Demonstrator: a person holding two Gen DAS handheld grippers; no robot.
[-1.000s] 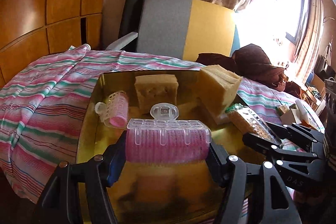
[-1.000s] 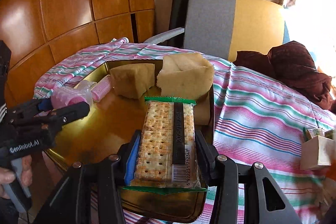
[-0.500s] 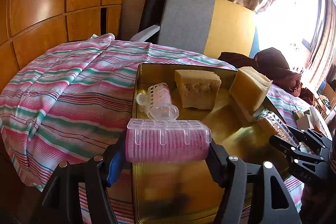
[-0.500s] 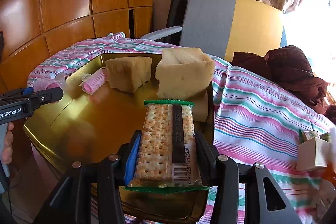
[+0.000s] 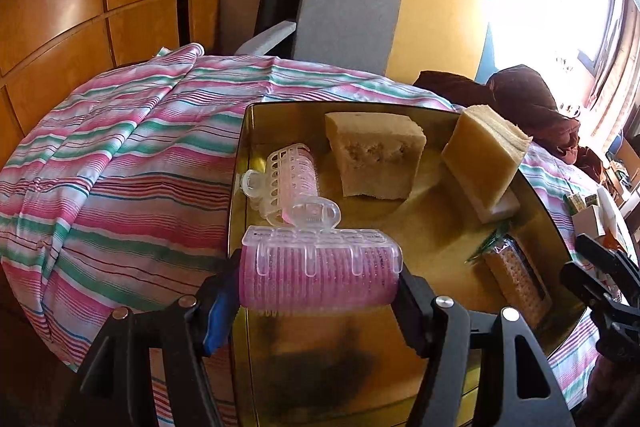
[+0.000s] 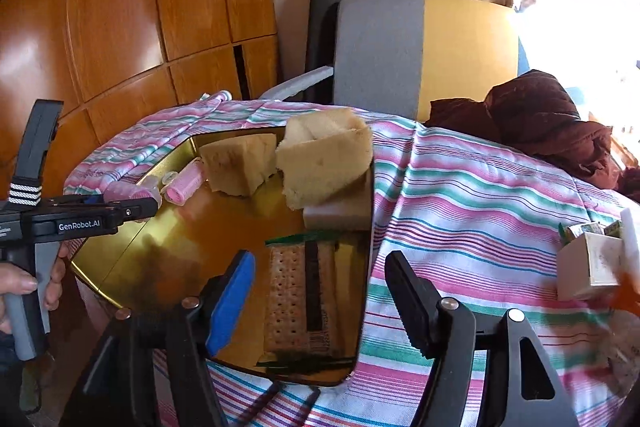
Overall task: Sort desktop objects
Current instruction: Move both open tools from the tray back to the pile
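My left gripper (image 5: 320, 281) is shut on a pink hair roller (image 5: 320, 267) with a clear clip, held above the front left part of the gold tray (image 5: 424, 239). A second pink roller (image 5: 294, 173) lies at the tray's back left, beside two tan sponges (image 5: 376, 155) (image 5: 486, 155). My right gripper (image 6: 320, 279) is open, its blue-padded fingers apart on either side of the cracker pack (image 6: 300, 299), which lies flat in the tray's (image 6: 188, 239) near right corner. The right wrist view shows the left gripper (image 6: 132, 207) from the side, still holding its roller (image 6: 128, 193).
The tray sits on a pink-and-green striped cloth (image 5: 132, 155). A white block (image 6: 340, 213) lies under the right sponge. A small cream box (image 6: 588, 263) stands on the cloth to the right, a brown garment (image 6: 540, 119) behind it. A grey-and-yellow chair (image 6: 420, 51) stands at the far edge.
My right gripper has opened and let go of the cracker pack, which now lies in the tray. My left gripper has shifted left over the tray's left side, still holding the roller.
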